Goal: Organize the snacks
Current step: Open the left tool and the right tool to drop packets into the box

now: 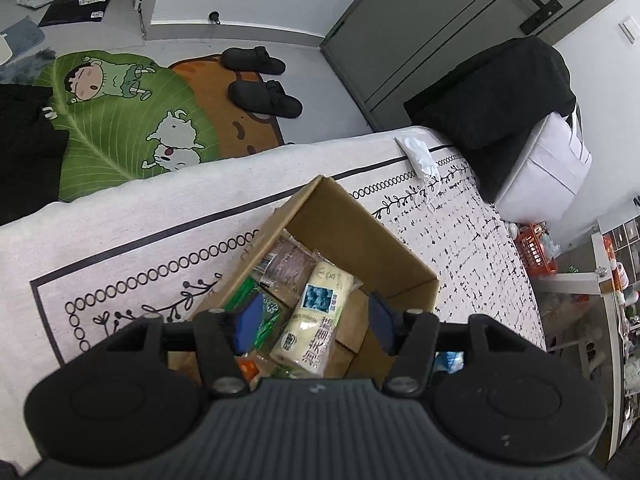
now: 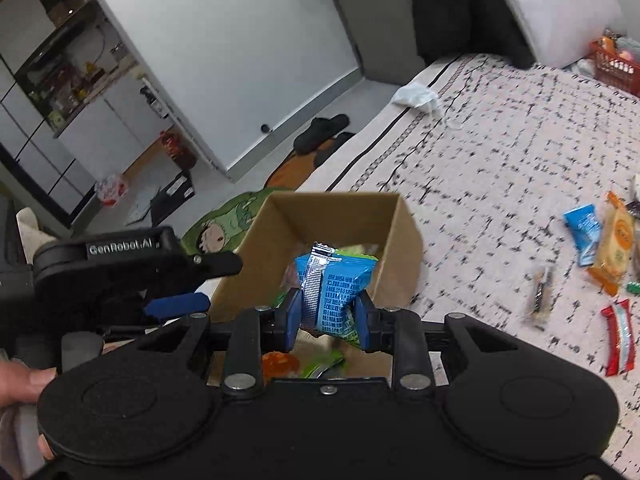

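An open cardboard box (image 1: 400, 264) (image 2: 404, 240) stands on a white patterned cloth and holds several snack packs. Among them are a cream pack with a blue picture (image 1: 316, 316), a brown clear-wrapped pack (image 1: 286, 266) and a green pack (image 1: 264, 320). My left gripper (image 1: 312, 326) hangs over the box, its blue pads apart and pressing on nothing. My right gripper (image 2: 326, 314) is shut on a blue snack pack (image 2: 334, 292) just above the box's near side. The left gripper (image 2: 176, 304) shows at the left of the right wrist view.
Loose snacks lie on the cloth to the right: a blue pack (image 2: 582, 232), an orange pack (image 2: 616, 248), a red pack (image 2: 620, 336). A face mask (image 1: 420, 154) lies near the far edge. A red basket (image 1: 534, 252), black slippers (image 1: 264, 94) and a green rug (image 1: 120, 120) are beyond.
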Demonstrator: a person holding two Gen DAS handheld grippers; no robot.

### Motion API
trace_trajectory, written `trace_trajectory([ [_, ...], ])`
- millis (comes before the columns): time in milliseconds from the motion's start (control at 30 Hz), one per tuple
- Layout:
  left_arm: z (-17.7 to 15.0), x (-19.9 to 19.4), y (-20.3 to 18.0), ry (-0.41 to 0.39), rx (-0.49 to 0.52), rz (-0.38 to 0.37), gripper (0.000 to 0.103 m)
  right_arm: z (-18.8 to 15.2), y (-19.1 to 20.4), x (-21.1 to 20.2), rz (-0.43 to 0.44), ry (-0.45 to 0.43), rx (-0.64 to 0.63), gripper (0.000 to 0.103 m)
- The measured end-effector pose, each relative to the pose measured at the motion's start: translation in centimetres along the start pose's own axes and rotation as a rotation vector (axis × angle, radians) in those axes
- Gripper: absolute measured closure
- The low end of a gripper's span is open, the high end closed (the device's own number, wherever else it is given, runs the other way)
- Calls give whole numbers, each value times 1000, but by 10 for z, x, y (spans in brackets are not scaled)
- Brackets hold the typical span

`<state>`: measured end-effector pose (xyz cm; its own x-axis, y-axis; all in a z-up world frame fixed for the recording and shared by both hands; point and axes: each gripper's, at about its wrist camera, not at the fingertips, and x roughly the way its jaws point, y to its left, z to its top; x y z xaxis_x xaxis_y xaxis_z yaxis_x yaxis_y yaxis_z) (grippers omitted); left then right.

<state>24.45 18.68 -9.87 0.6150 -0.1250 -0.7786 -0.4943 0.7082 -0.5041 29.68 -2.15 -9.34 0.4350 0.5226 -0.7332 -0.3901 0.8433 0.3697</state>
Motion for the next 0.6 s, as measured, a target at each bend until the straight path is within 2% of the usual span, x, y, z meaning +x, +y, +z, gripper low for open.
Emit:
trace_trajectory([
  [100,-2,-5,0,1,4,5,37,-3,2,0,17,13,3,71],
  [167,-4,-8,0,3,6,12,30,-5,3,0,13,18,3,58],
  [233,-6,-11,-1,1,11,24,25,-6,2,-4,-11,9,4,52],
  [300,-8,-14,-3,4,21,30,21,-5,-2,-7,-19,6,10,51],
  [533,-15,-22,-8,17,42,51,16,-3,-24,-26,-64,-20,45,43],
  [600,-18,-24,-12,18,50,49,9,-2,-32,-34,-70,-29,58,39],
])
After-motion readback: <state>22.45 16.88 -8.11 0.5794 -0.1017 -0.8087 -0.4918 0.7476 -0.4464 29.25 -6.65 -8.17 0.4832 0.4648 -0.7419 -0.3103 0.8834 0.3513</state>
